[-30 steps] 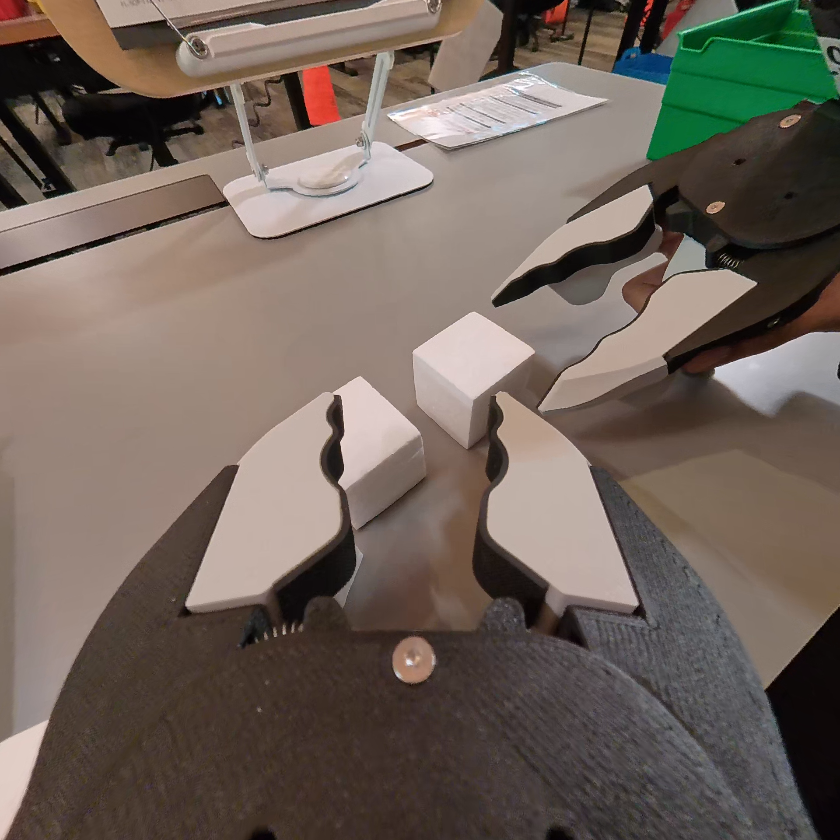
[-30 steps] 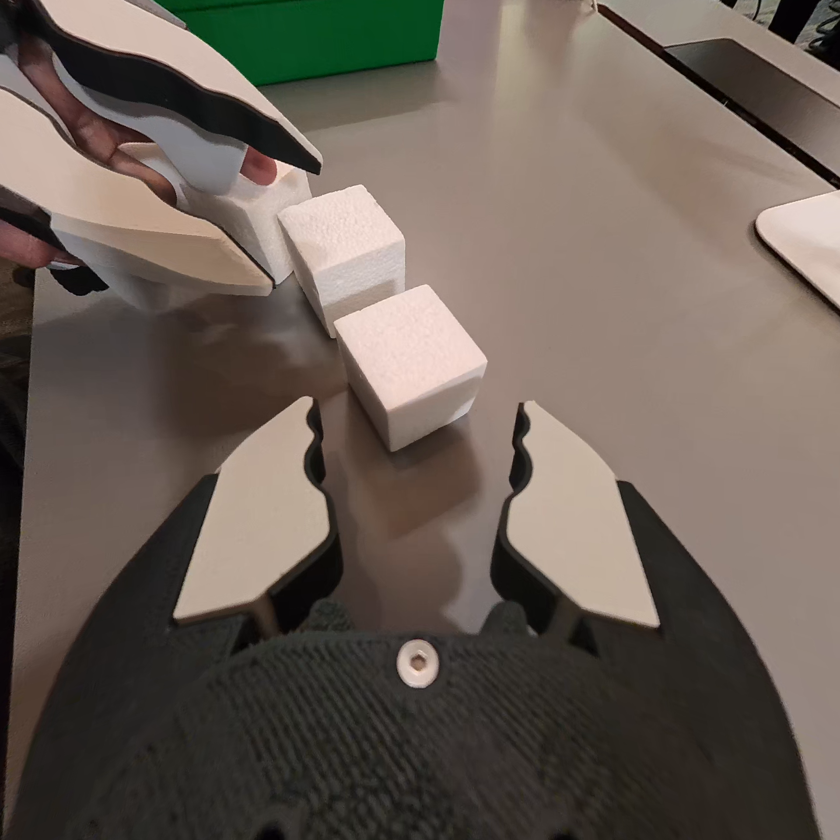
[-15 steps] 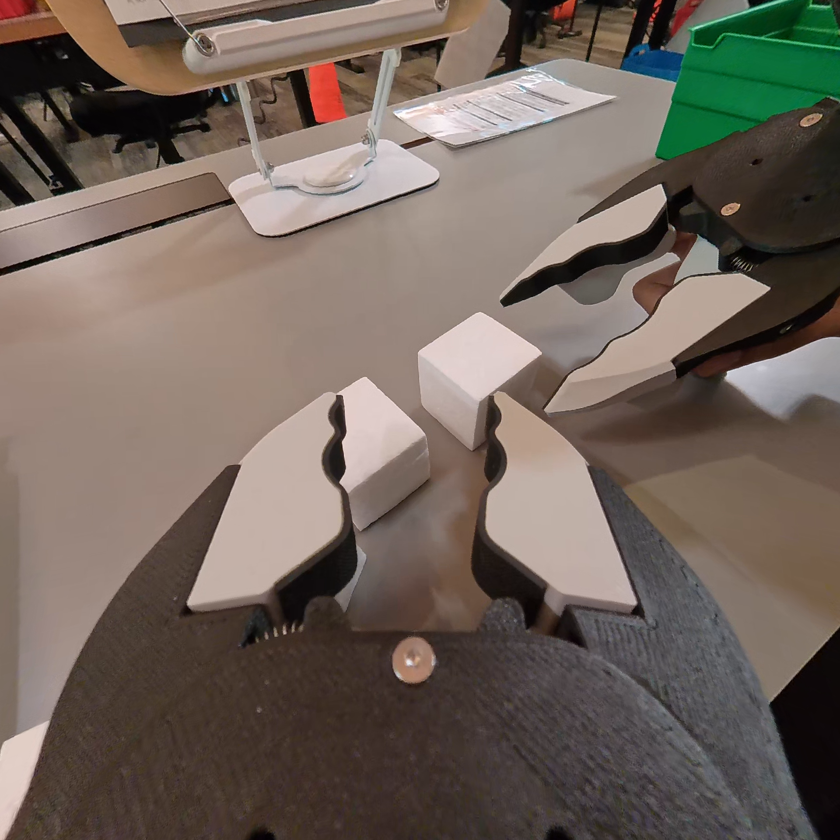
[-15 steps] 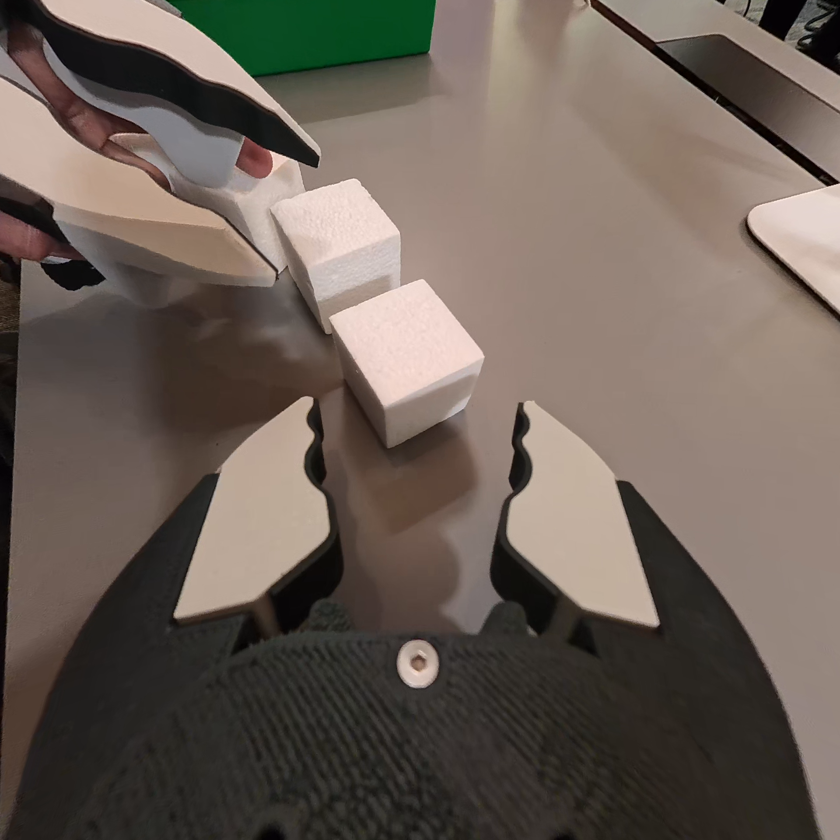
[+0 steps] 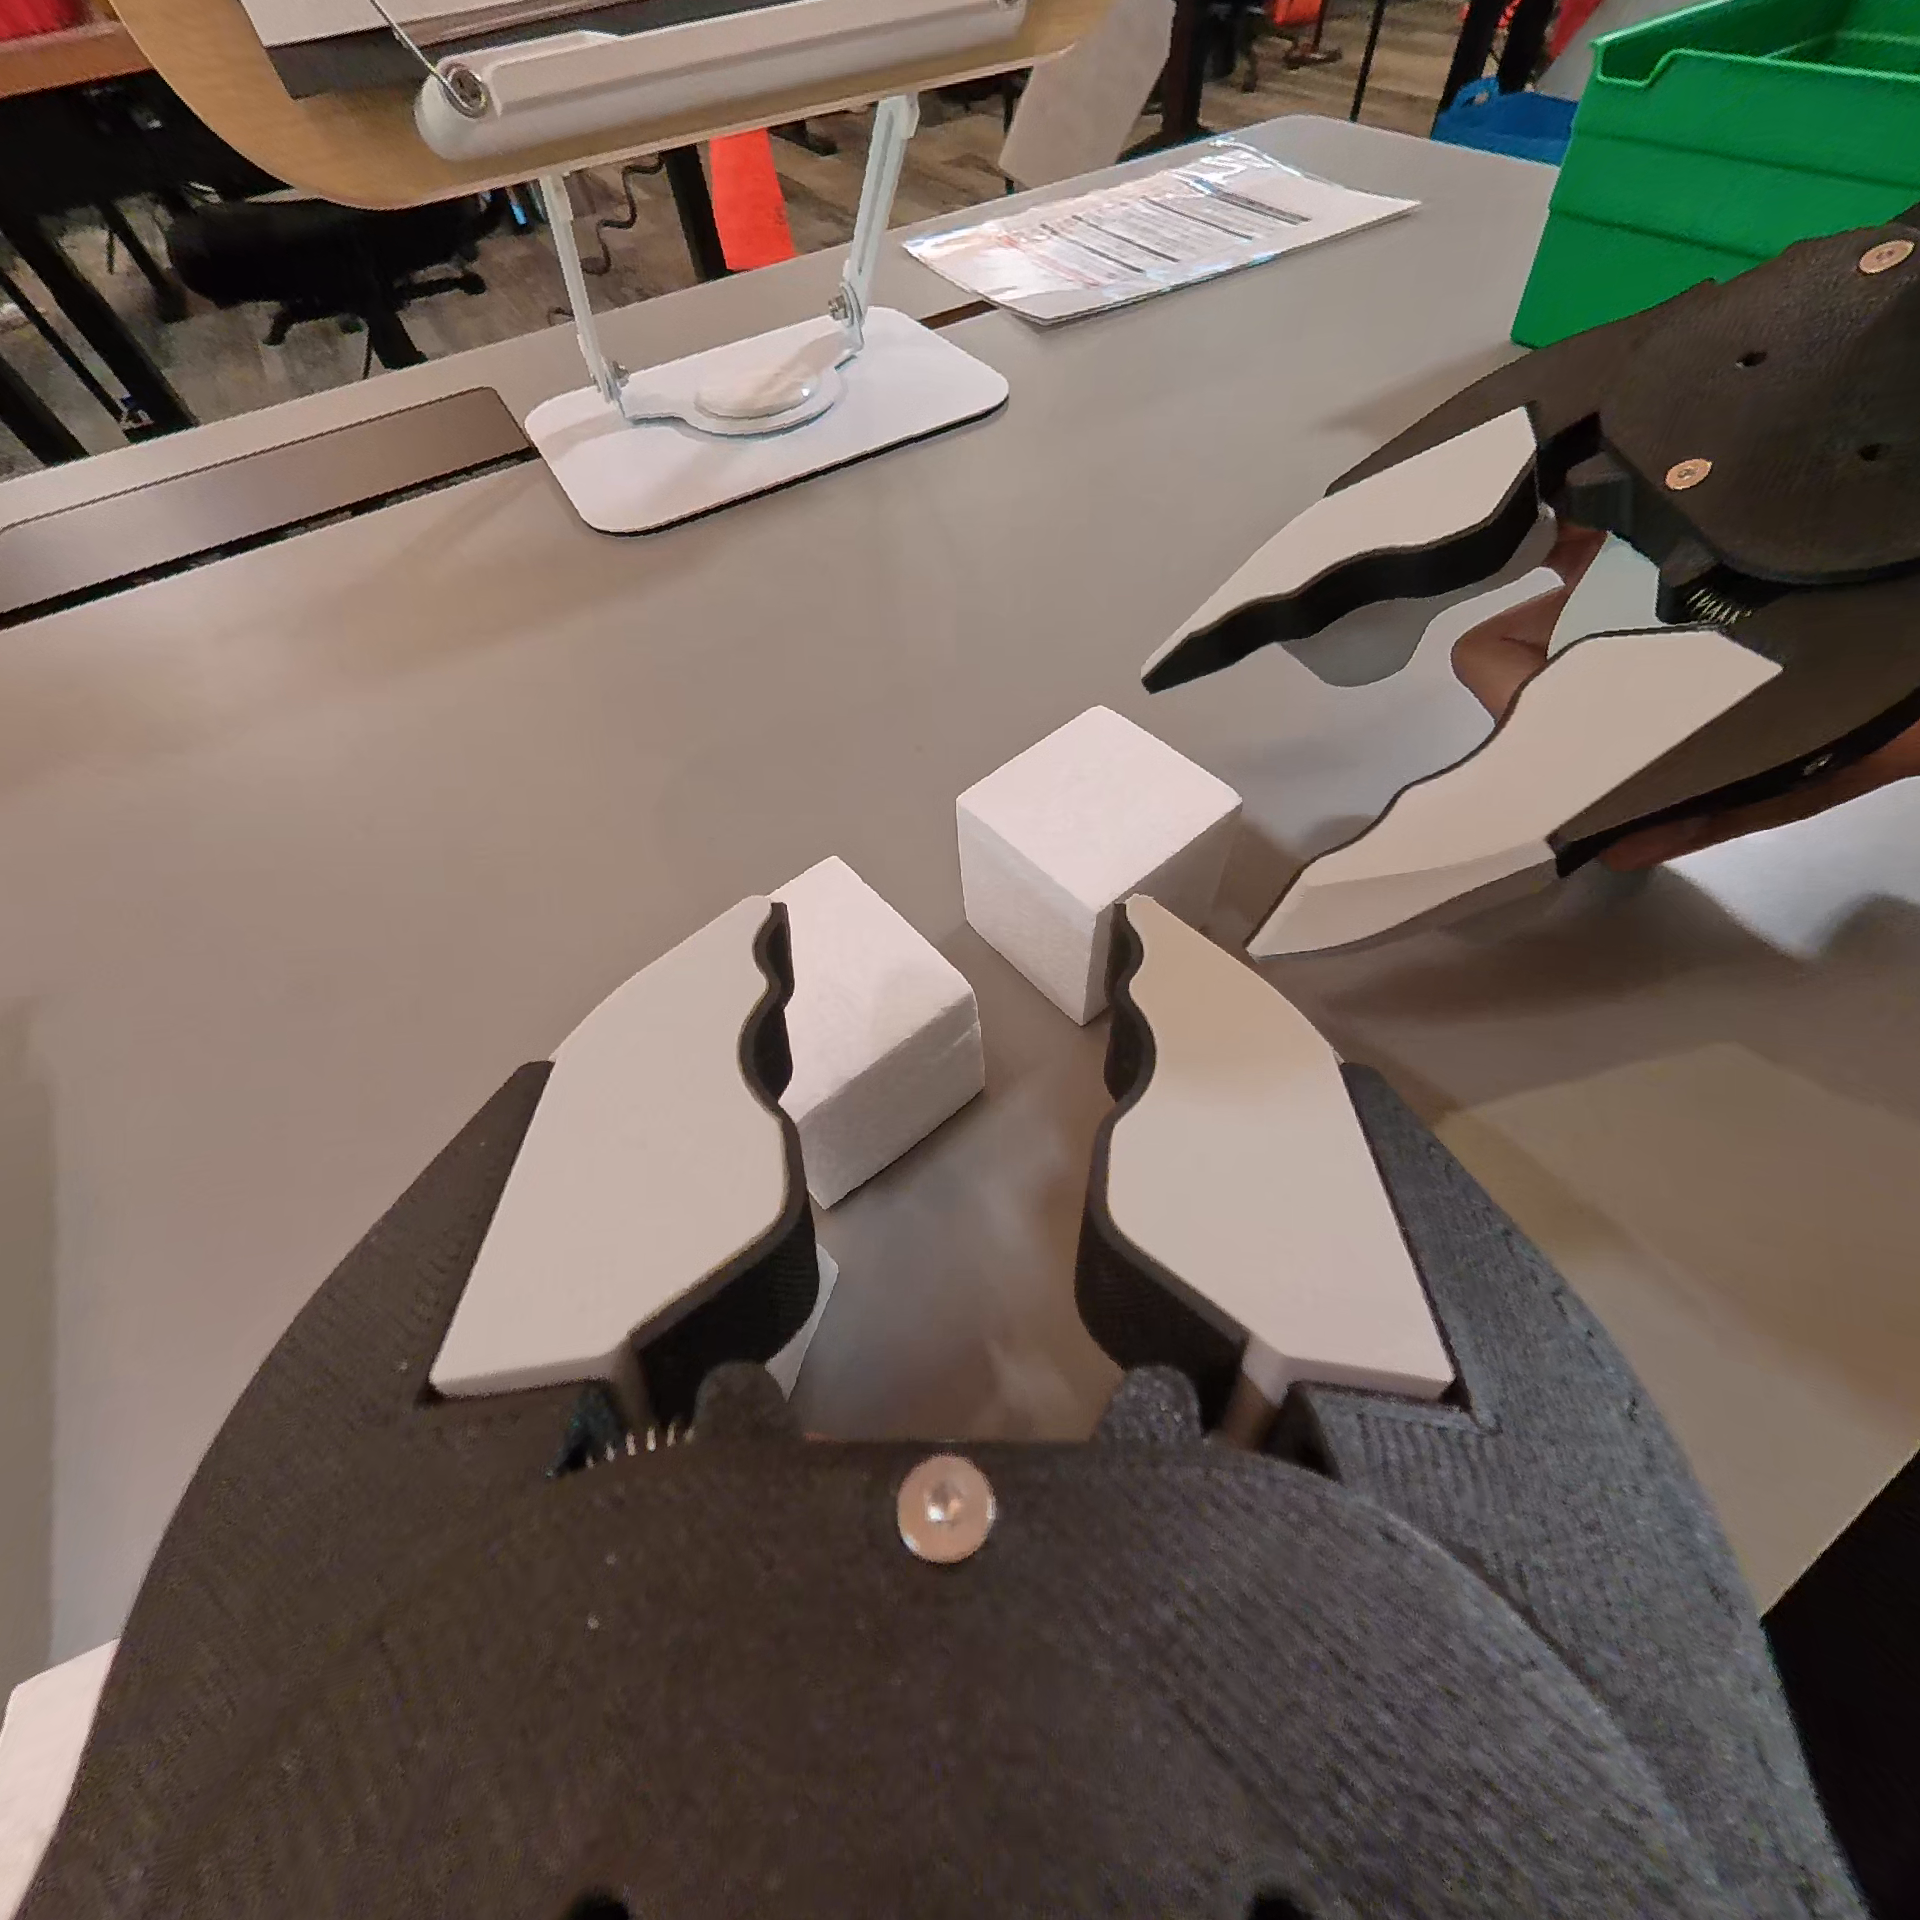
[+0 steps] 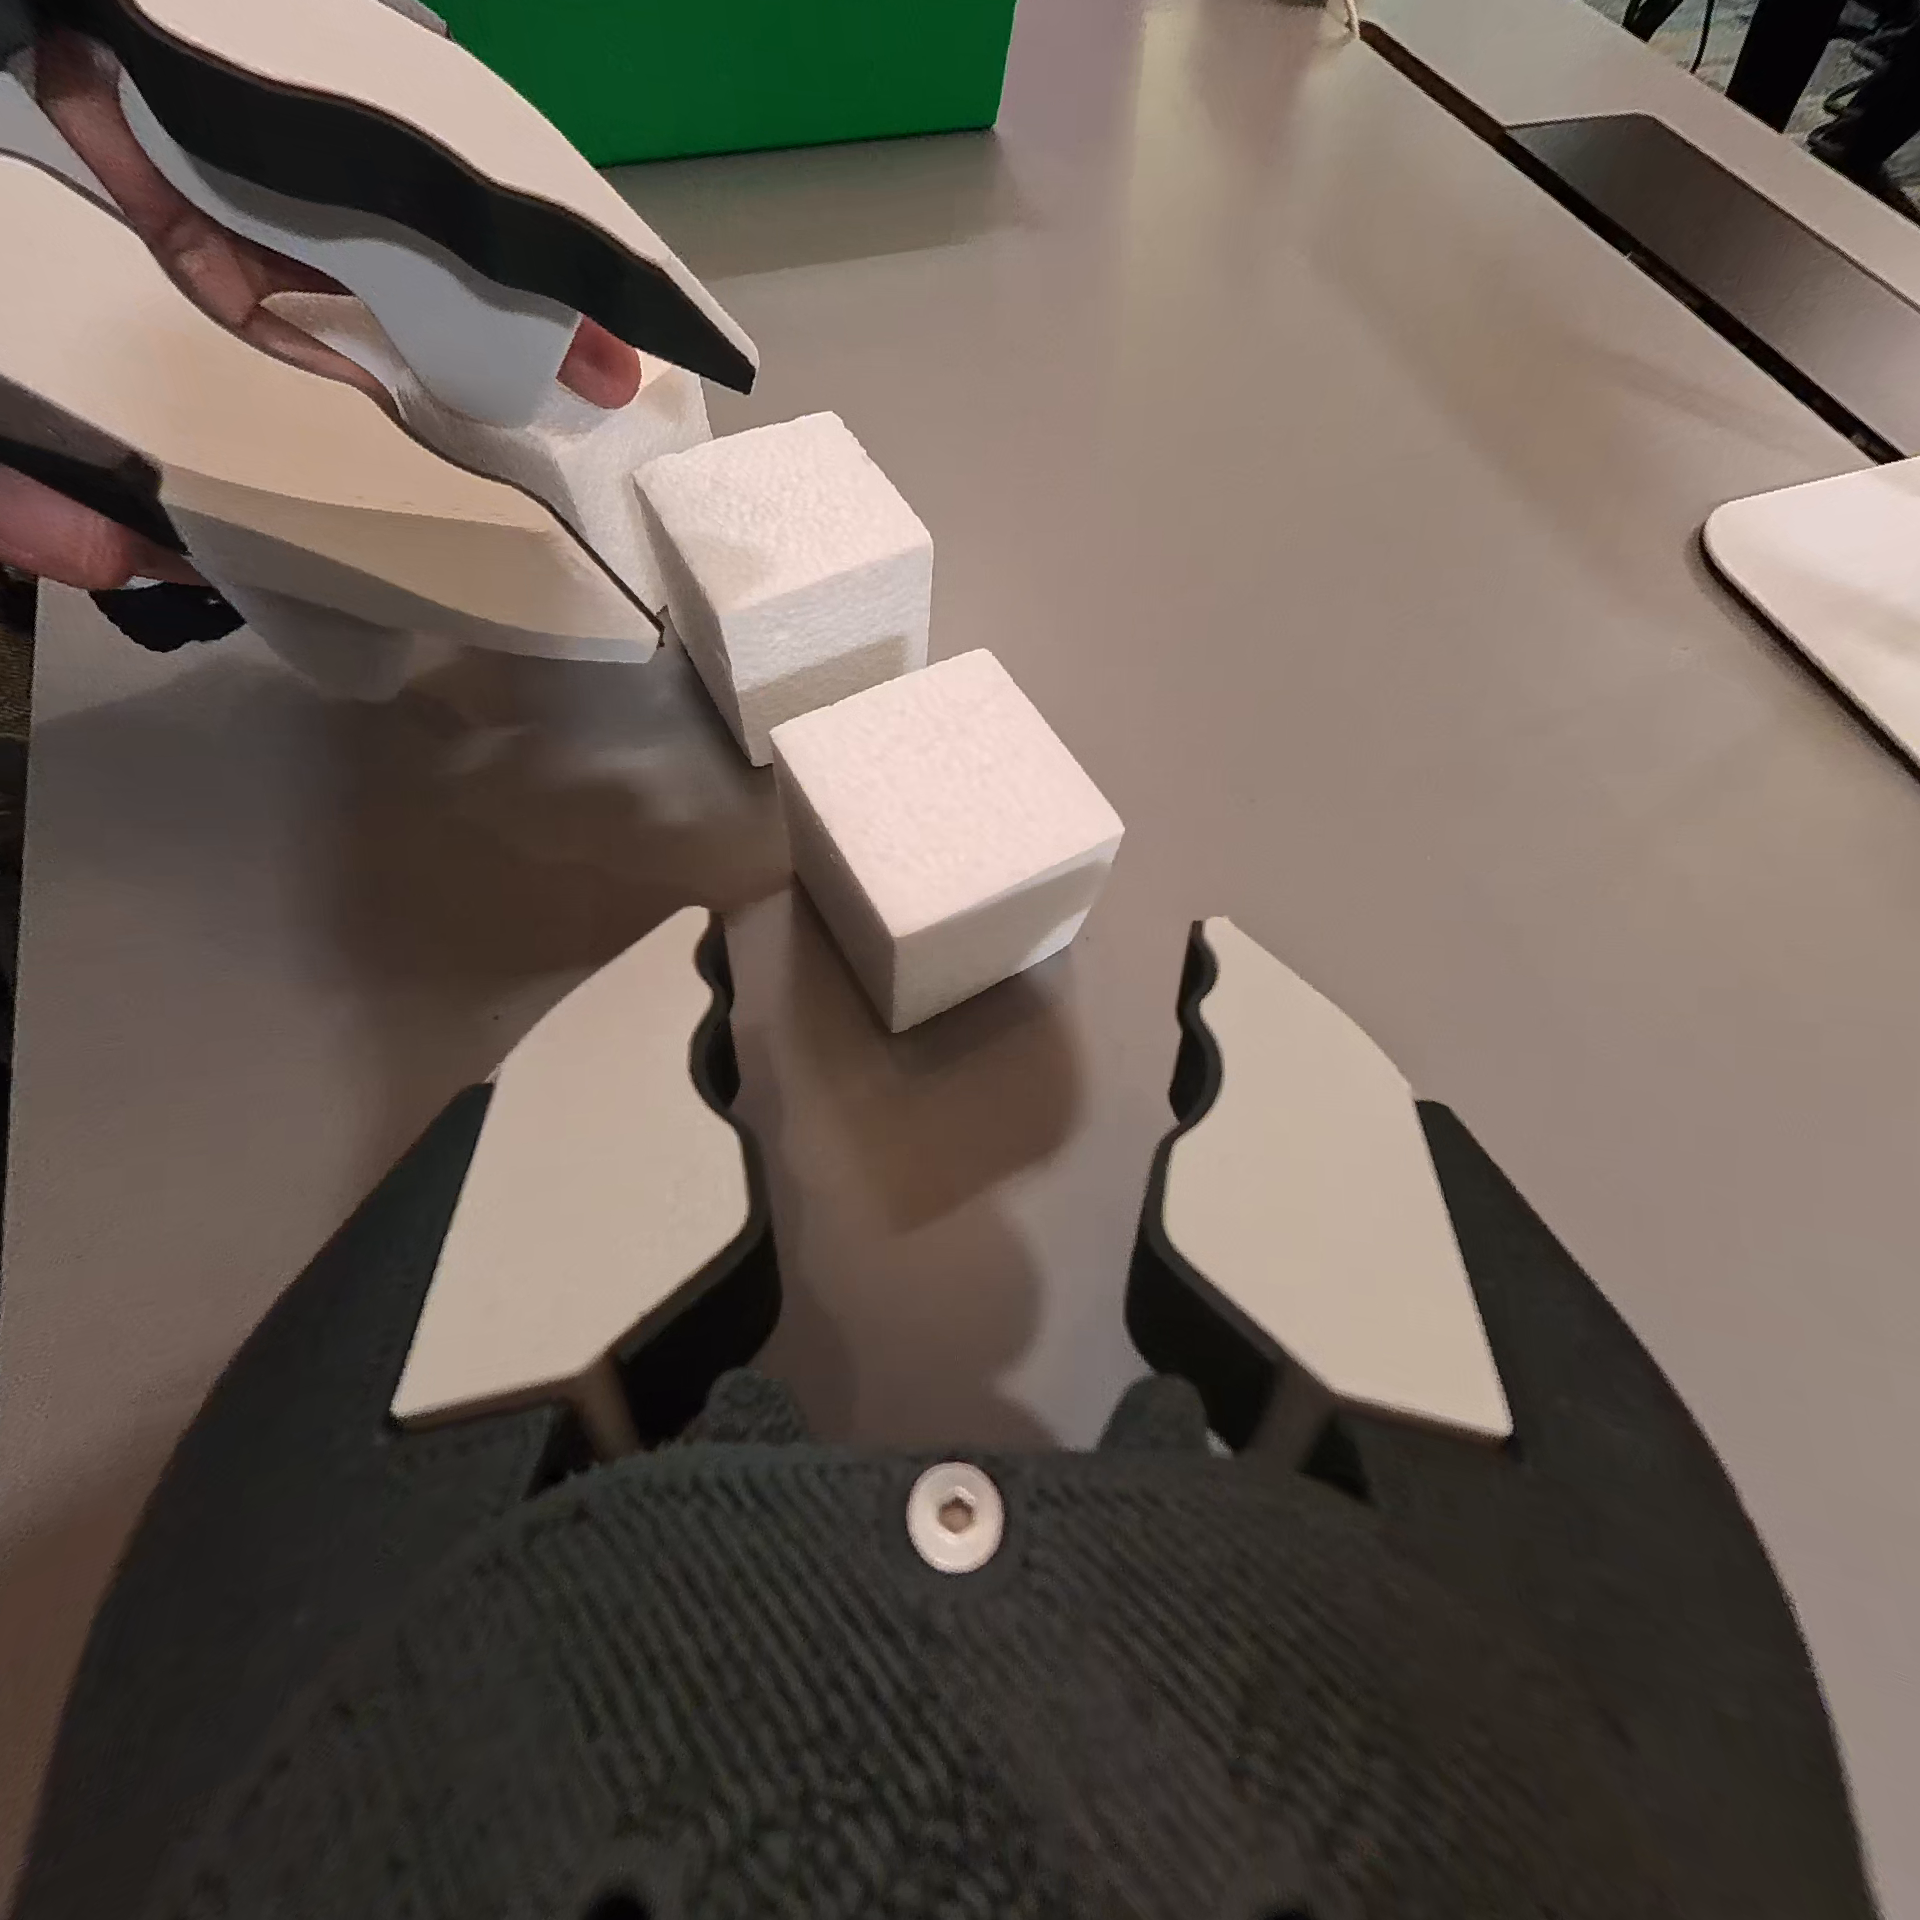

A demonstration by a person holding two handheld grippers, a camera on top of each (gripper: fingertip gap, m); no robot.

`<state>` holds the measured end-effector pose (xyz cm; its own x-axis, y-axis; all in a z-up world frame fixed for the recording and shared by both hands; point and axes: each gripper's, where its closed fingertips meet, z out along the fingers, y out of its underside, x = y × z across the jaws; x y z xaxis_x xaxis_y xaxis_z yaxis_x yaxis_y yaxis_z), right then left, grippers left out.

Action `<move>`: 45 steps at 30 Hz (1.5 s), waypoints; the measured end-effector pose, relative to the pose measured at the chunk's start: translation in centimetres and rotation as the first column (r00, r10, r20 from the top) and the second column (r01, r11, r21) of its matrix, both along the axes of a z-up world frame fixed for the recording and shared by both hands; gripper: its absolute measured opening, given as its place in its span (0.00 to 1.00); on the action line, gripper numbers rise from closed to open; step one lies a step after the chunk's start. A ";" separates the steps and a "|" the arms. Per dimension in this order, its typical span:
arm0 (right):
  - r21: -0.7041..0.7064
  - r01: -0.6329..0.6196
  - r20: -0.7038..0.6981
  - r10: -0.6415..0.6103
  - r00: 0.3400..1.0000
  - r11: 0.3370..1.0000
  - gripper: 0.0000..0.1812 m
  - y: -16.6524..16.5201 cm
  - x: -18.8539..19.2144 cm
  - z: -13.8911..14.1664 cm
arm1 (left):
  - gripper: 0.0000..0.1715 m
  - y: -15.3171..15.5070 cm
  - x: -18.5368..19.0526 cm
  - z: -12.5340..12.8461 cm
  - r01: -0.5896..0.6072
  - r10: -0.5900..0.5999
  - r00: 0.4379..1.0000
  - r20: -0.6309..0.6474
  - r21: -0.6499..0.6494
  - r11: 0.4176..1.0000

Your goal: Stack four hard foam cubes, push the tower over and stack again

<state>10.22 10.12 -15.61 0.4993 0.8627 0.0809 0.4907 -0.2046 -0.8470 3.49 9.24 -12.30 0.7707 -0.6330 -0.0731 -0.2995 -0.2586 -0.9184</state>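
Observation:
Three white foam cubes lie in a row on the grey table (image 6: 1351, 520). My left gripper (image 5: 951, 914) is open just above them. One cube (image 5: 883, 1018) lies partly under its left finger, and a second cube (image 5: 1091, 852) sits just past its right fingertip. My right gripper (image 6: 954, 925) is open and empty, and its tips are just short of the nearest cube (image 6: 945, 831). Behind that is the middle cube (image 6: 800, 561). The third cube (image 6: 623, 468) is partly hidden by the left gripper (image 6: 696, 509). The right gripper (image 5: 1205, 810) also shows in the left wrist view.
A green bin (image 5: 1714, 187) stands at the far right of the table, and it also shows in the right wrist view (image 6: 727, 73). A white monitor stand base (image 5: 769, 426) and a sheet in a plastic sleeve (image 5: 1153, 239) lie farther back. The table edge (image 5: 1662, 1455) is close on the right.
The left wrist view has drifted slightly. Both grippers stay open and the cubes have not moved.

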 end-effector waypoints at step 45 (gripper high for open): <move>0.030 -0.098 0.026 0.097 0.995 0.995 0.43 1.1 -1.6 -0.1 | 0.33 -0.2 0.3 0.0 0.003 -0.002 1.000 -0.015 0.013 1.000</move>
<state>8.63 11.23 -15.67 0.4104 0.9041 0.1192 0.5277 -0.1288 -0.8396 3.83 9.00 -12.34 0.7679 -0.6338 -0.0924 -0.3135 -0.2460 -0.9172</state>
